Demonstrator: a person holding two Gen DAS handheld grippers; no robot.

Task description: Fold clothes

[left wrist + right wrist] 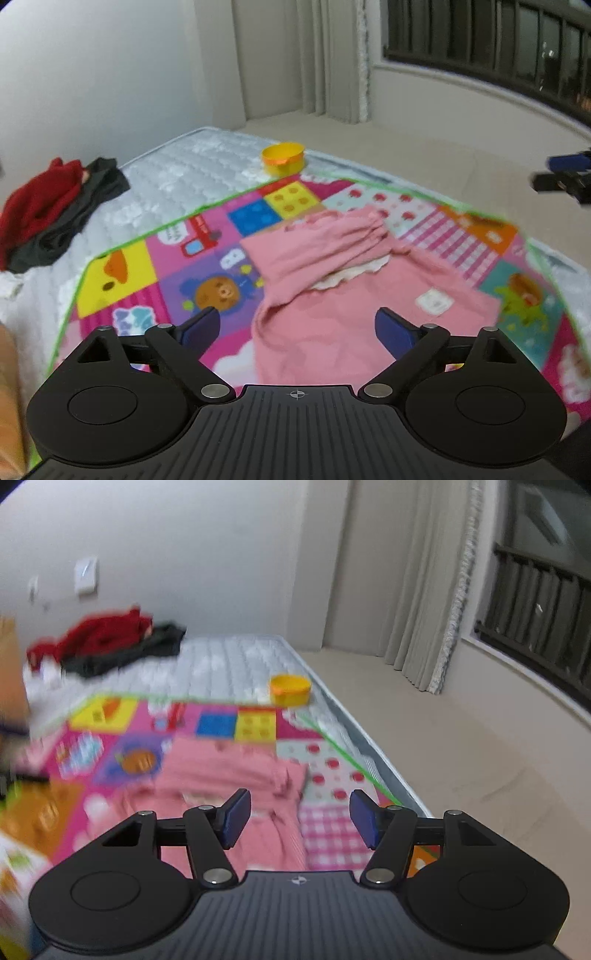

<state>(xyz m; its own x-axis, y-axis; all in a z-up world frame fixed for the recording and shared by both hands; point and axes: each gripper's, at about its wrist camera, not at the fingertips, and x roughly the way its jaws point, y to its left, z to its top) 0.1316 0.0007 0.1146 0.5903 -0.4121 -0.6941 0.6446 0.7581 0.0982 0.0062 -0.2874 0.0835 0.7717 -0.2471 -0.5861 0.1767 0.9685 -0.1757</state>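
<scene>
Both grippers hang spread and empty over pink garment (354,295).
Left gripper (297,328), right gripper (300,819); garment lies partly folded on colourful mat (122,273).

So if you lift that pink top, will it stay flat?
Probably not. The pink top already lies rumpled and folded over, so it likely flops and droops. It looks thin, so probably light. It shouldn't roll or break.

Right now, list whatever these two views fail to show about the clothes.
- Pink garment: its near hem is hidden behind the left claw in the left wrist view; motion blur smears it in the right wrist view.
- White label: too blurred to read.
- Red and dark clothes pile: cut by the left edge, pieces indistinguishable.
</scene>
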